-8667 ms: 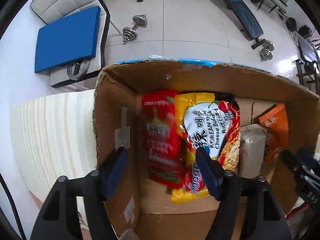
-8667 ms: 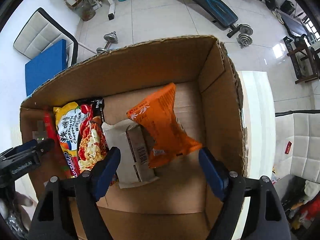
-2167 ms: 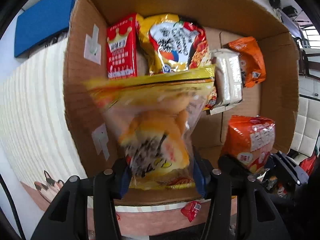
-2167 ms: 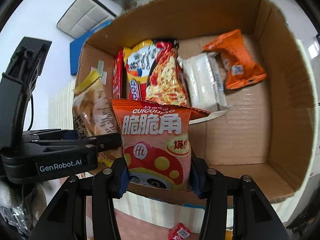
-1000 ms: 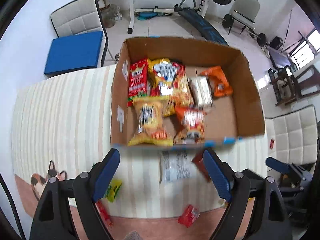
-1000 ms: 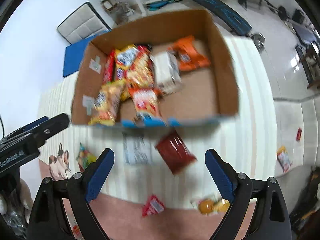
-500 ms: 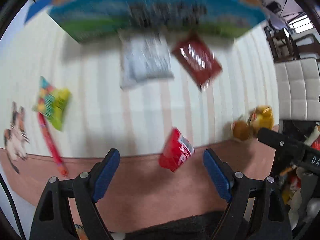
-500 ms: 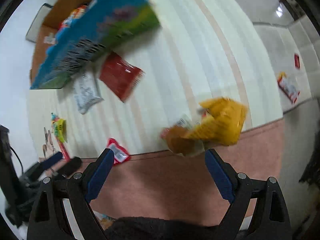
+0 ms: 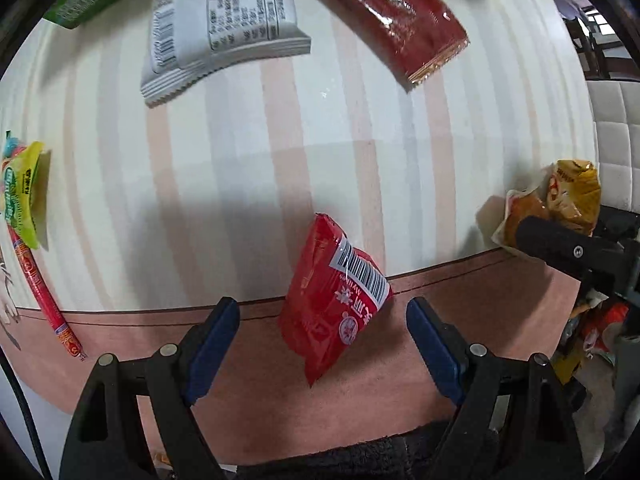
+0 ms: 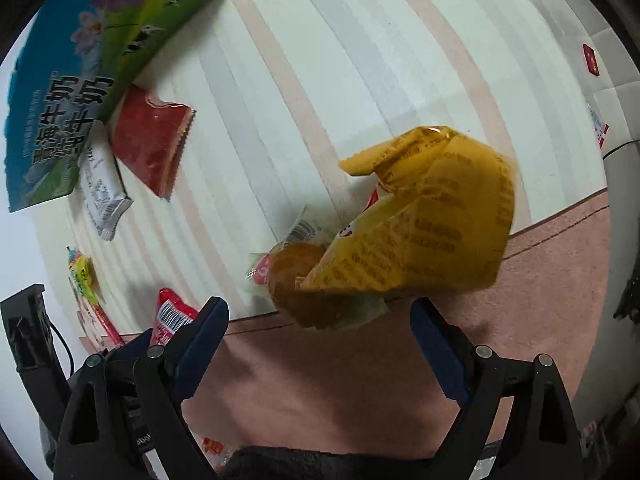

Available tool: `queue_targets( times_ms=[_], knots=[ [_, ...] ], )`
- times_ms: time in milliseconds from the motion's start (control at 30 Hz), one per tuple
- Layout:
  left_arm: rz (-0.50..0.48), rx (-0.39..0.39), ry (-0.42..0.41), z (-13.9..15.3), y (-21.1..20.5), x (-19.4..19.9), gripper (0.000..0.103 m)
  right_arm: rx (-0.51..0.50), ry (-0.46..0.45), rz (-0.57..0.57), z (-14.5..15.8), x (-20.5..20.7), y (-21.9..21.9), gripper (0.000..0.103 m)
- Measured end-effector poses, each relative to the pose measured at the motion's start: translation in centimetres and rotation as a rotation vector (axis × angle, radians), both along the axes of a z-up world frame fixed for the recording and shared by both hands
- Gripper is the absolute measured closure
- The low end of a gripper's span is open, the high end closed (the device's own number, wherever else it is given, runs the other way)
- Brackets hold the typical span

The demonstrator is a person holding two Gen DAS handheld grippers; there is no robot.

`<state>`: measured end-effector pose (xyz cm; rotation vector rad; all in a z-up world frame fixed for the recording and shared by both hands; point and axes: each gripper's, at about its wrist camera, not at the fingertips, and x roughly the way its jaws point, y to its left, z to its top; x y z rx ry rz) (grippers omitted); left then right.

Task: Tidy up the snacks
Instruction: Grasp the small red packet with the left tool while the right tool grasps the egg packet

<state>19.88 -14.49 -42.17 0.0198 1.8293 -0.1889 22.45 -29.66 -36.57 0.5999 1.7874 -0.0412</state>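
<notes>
The left gripper (image 9: pixel 323 320) points down at the bench (image 9: pixel 240 168), its jaws spread wide and holding nothing. Between the blue pads (image 9: pixel 212 340), touching neither, lies a small red snack packet (image 9: pixel 334 300) across the line where the striped cloth meets the pink border; it carries a white barcode label, a round white logo and Chinese characters too small to read. At 11 o'clock in the left wrist view lies a white packet (image 9: pixel 220 28) showing a printed table and barcode, the text illegible. At 1 o'clock lies a dark red wrapper (image 9: pixel 388 16) with no readable print. At 9 o'clock sit a yellow-green candy bag (image 9: pixel 26 192) and a thin red sausage stick (image 9: pixel 42 300).

The right gripper (image 10: pixel 320 324) also stands wide open and empty. Just ahead of it, at 12 o'clock in the right wrist view, a crumpled yellow bag (image 10: pixel 424 220) printed with repeated blurred lettering lies on a clear-wrapped brown bun (image 10: pixel 304 280) at the cloth's edge. At 10 o'clock stands the cardboard box (image 10: pixel 72 80), its blue and green side bearing large Chinese characters and purple flowers.
</notes>
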Motion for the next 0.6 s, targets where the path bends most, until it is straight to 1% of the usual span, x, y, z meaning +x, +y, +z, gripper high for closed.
queue_targets(
  times_ms=[133, 167, 200, 267, 300, 333, 400, 467, 533, 600],
  knots=[
    [-0.004, 0.008, -0.006, -0.5, -0.5, -0.1, 0.018, -0.020, 0.000, 0.002, -0.4, 0.2, 0.4, 0.009],
    [-0.008, 0.012, -0.013, -0.5, -0.6, -0.2, 0.019, -0.032, 0.000, 0.004, -0.4, 0.2, 0.6, 0.009],
    [-0.011, 0.013, -0.017, -0.6, -0.5, -0.1, 0.027, -0.041, 0.001, 0.009, -0.4, 0.2, 0.7, 0.009],
    [-0.014, 0.018, -0.027, -0.8, -0.1, 0.1, 0.031, -0.068, 0.001, 0.029, -0.3, 0.2, 1.1, 0.010],
    [-0.017, 0.018, -0.036, -0.7, -0.2, 0.3, 0.037, -0.077, 0.000, 0.035, -0.3, 0.2, 1.3, 0.010],
    [-0.022, 0.021, -0.045, -0.6, -0.3, 0.3, 0.045, -0.089, 0.000, 0.043, -0.4, 0.2, 1.6, 0.011],
    [-0.029, 0.031, -0.055, -0.3, -0.6, 0.7, 0.052, -0.110, 0.000, 0.053, -0.3, 0.1, 2.2, 0.014],
    [-0.029, 0.032, -0.060, -0.3, -0.7, 1.0, 0.052, -0.120, -0.004, 0.050, -0.3, -0.1, 2.6, 0.017],
    [-0.033, 0.040, -0.070, -0.2, -0.7, 1.1, 0.053, -0.134, -0.009, 0.046, -0.2, -0.3, 2.6, 0.023],
    [-0.037, 0.046, -0.079, -0.1, -0.8, 1.1, 0.054, -0.138, -0.018, 0.038, 0.0, -0.6, 2.3, 0.033]
  ],
)
